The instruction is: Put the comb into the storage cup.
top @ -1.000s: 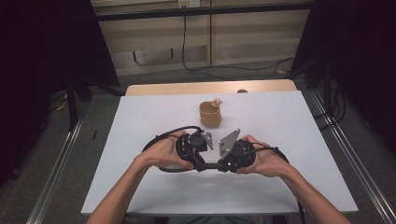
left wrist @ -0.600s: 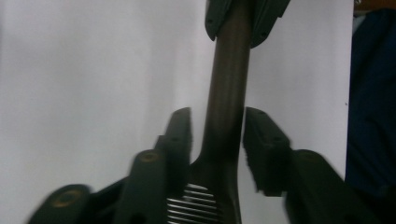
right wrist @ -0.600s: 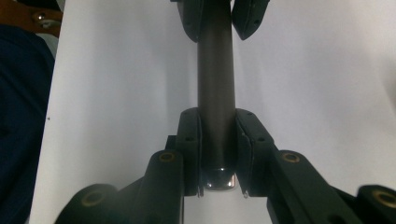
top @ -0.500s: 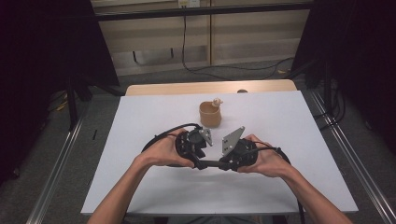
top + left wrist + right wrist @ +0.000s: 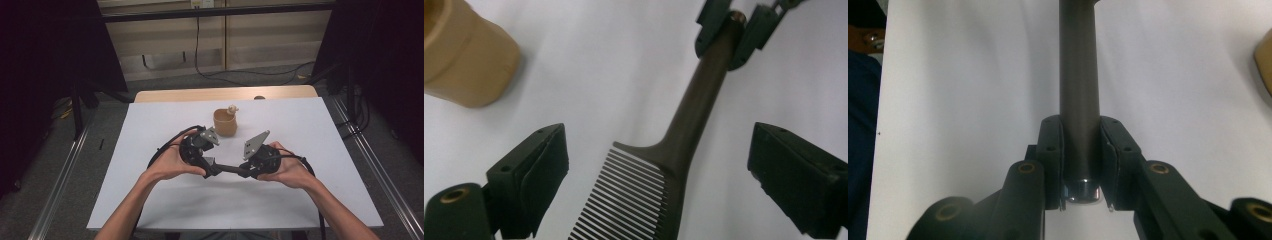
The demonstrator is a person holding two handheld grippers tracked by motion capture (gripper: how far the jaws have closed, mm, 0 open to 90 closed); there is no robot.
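A dark comb (image 5: 674, 150) hangs level above the white table (image 5: 300, 125), between my two grippers. My right gripper (image 5: 1080, 150) is shut on the end of the comb's round handle (image 5: 1079, 75). My left gripper (image 5: 659, 165) has just been opening: its jaws stand wide on either side of the toothed end, and neither pad touches it. In the high view the left gripper (image 5: 212, 169) and right gripper (image 5: 245, 171) face each other near the table's middle, with the comb (image 5: 231, 169) spanning them.
A tan cup (image 5: 225, 123) stands just beyond the grippers, with a small pale piece (image 5: 232, 108) sticking out of its top. It also appears as the cup (image 5: 464, 60) at the left gripper view's upper left. Bare white table lies around the hands.
The left gripper's jaws have spread away from the comb's toothed end. Both hands stay about where they were, and the right gripper keeps its hold on the handle.
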